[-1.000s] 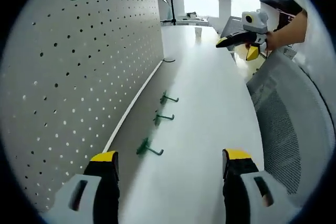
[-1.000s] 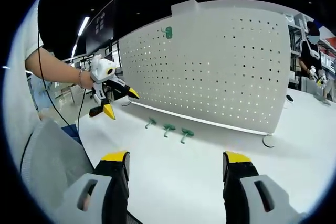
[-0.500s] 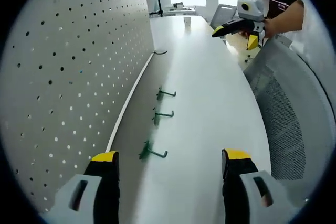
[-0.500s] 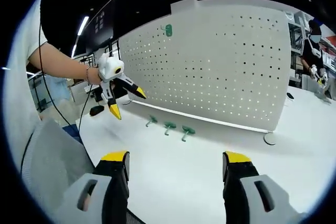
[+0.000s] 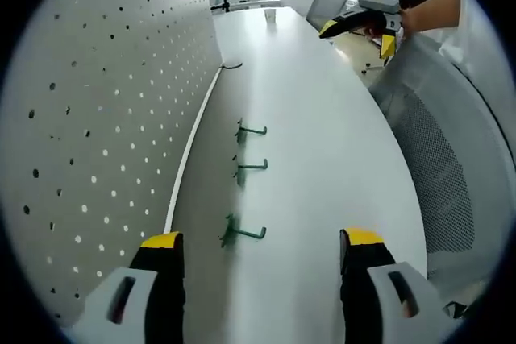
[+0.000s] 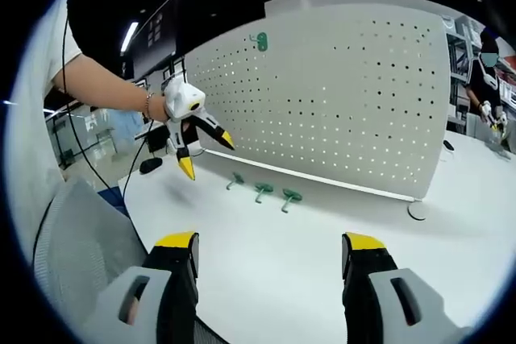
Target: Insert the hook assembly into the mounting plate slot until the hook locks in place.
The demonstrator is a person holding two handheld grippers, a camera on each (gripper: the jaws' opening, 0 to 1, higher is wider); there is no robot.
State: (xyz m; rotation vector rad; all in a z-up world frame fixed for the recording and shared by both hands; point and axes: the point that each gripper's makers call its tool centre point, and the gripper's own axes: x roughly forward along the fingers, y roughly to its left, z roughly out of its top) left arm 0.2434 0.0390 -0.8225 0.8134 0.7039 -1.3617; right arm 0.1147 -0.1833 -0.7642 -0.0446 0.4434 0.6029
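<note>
Three green hooks lie in a row on the white table beside the pegboard: nearest hook (image 5: 242, 234), middle hook (image 5: 248, 167), far hook (image 5: 250, 130). The right gripper view shows them as hooks (image 6: 261, 192) at the board's foot. The white pegboard (image 5: 97, 110) stands upright along the table; a green hook (image 6: 260, 40) hangs near the pegboard's (image 6: 339, 94) top. My left gripper (image 5: 262, 251) is open above the table, just short of the nearest hook, and appears as the left gripper (image 6: 205, 153) left of the hooks. My right gripper (image 6: 270, 254) is open and empty, seen far off as the right gripper (image 5: 359, 28).
A grey mesh chair back (image 5: 443, 175) runs along the table's right edge, also seen as the chair (image 6: 81, 255). A round pegboard foot (image 6: 416, 211) rests on the table. A person (image 6: 488, 78) stands at the far right. Bare table (image 5: 322, 159) lies between the hooks and the chair.
My left gripper has moved forward and lower along the pegboard toward the hooks, which now sit nearer in its view. The right gripper has barely moved. Both remain open.
</note>
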